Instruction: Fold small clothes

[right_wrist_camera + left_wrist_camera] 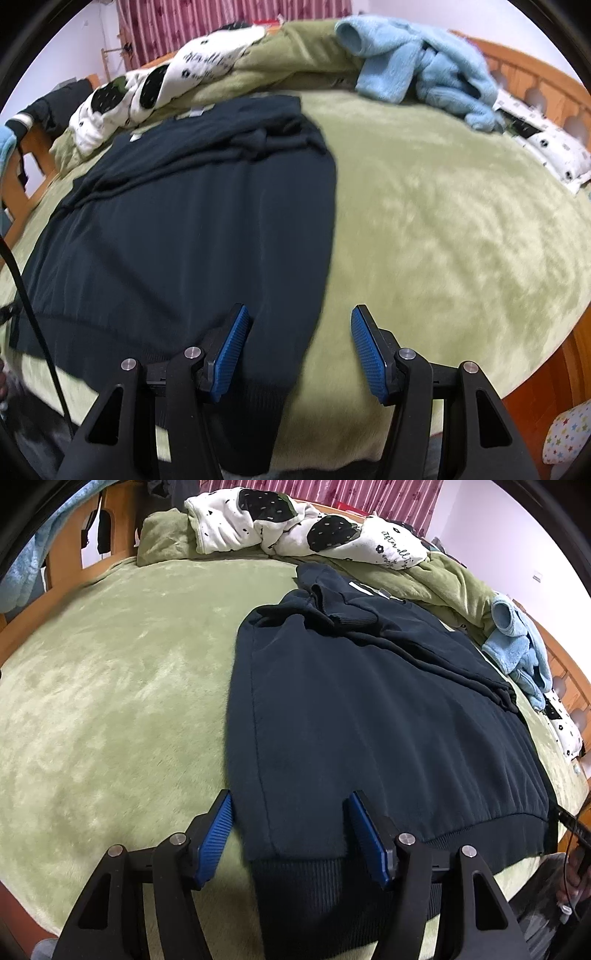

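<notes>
Below left claw (290,812): sweatshirt (369,709) hem.

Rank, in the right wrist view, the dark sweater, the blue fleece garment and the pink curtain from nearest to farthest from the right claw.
1. Dark sweater: its hem corner lies between the right claw's open fingers.
2. Blue fleece garment: far side of the bed, upper right.
3. Pink curtain: beyond the bed, top left.

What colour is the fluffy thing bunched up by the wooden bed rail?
Light blue. The fluffy garment shows best in the right wrist view.
</notes>
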Tool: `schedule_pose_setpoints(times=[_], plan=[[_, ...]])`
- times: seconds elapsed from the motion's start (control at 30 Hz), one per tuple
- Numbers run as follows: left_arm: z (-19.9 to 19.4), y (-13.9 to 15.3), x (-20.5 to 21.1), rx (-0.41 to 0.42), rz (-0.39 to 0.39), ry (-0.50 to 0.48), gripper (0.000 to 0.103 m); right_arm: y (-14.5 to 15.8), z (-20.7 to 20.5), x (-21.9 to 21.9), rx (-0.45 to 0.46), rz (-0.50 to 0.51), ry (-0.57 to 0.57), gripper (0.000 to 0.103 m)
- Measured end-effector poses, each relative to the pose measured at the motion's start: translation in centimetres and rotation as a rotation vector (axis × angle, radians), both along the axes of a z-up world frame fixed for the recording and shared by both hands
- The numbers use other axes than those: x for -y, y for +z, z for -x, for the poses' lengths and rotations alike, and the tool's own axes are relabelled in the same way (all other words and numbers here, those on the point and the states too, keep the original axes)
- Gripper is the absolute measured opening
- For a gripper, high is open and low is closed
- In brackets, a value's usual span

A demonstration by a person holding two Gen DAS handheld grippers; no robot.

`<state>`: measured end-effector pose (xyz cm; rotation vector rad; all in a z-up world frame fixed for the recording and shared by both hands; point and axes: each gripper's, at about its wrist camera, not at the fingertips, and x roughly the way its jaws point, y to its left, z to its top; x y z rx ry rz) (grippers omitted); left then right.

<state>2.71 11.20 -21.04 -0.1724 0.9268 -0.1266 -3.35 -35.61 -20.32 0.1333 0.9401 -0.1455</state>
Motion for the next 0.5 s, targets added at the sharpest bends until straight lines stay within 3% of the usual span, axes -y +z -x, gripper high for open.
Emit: schedule_pose_setpoints(times=[0.23, 0.37, 0.4, 0.5], plan=[[-0.7, -0.2, 1.1, -0.003, -0.049, 0.017, 0.052, -1.7, -1.1, -1.5, -0.039, 0.018, 0.027, 0.057], [-0.8, -0.1, 1.0, -0.004, -0.043, 0.025, 0.038, -1.7, -1.8, -1.9, -0.049, 0.029, -0.002, 0.055], [-0.8, 0.0, 1.0, -0.005, -0.04, 0.027, 0.035, -1.7, -1.9, -1.9, -0.05, 0.028, -0.007, 0.052], [-0.8, 0.2, 0.6, -0.016, -0.012, 0.028, 0.02, -1.4, -1.8, -2.4, -0.038, 0.029, 0.003, 0.026]])
